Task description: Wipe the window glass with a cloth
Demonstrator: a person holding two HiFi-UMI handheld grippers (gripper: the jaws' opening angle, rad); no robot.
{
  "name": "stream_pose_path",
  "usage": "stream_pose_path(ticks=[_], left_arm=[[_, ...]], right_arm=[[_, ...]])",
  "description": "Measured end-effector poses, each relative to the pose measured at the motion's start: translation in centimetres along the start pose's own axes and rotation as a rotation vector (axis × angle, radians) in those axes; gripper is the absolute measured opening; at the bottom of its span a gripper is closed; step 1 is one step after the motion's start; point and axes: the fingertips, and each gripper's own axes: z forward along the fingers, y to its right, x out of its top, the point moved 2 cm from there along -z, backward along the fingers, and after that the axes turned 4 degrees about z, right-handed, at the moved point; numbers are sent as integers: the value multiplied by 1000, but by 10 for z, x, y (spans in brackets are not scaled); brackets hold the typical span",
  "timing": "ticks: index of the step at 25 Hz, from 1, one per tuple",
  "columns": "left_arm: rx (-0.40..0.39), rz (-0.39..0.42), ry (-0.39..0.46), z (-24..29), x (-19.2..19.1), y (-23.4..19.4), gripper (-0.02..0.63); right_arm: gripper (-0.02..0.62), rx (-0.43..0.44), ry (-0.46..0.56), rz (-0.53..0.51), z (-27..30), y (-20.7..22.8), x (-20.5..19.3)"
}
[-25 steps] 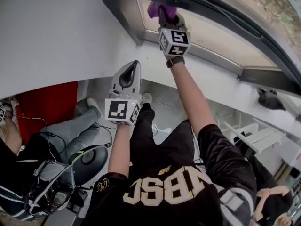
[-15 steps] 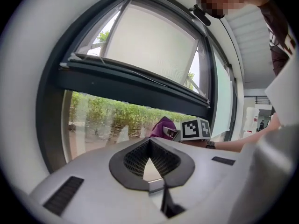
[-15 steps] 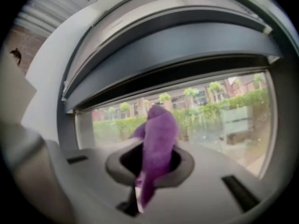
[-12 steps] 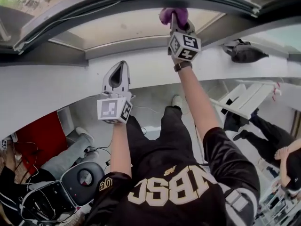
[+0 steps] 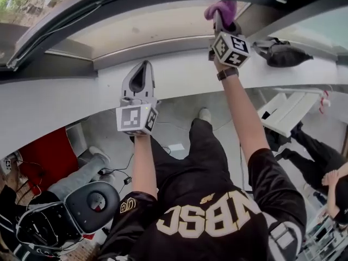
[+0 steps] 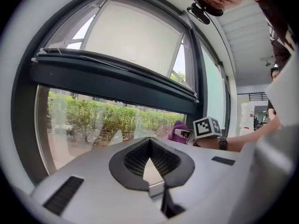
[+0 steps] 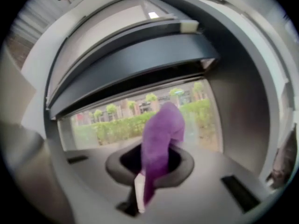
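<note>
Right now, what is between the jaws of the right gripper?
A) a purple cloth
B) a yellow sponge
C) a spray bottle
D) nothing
A: in the right gripper view, the right gripper has its jaws shut on a purple cloth, which sticks out in front of the window glass.

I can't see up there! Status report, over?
Right gripper shut on purple cloth, up at window glass. Left gripper shut, empty, lower down. No obstruction seen. Over.
</note>
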Motion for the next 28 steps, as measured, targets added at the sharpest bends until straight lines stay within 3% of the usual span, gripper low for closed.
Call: stream_pose_path(ticks=[4, 7, 9, 12, 17, 20, 22, 25, 28], left_arm=[[114, 9, 33, -55, 3, -97, 18], [160, 1, 7, -96, -3, -154, 18], [172, 19, -28, -120, -9, -187, 18], [221, 40, -54, -150, -9, -242, 18], [270, -25, -75, -181, -27, -306, 18], [271, -21, -86, -189, -32, -326, 18], [265, -28, -83, -189, -33, -334, 18], [256, -48, -88, -182, -39, -329, 18], [220, -37, -87, -163, -39, -298, 18]], right_arm=[[43, 339, -27, -78, 9, -177, -51], [43, 519, -78, -95, 11, -298, -87], [43, 618, -139, -89, 19, -370, -117], [43, 745, -176, -169, 41, -474, -154], [43, 873, -178, -271, 73, -599, -190], [43, 861, -213, -312, 97, -639, -204], [43, 807, -208, -277, 113, -643, -202], [43, 730, -217, -216, 120, -613, -198], [43, 664, -220, -218, 108, -548, -185]])
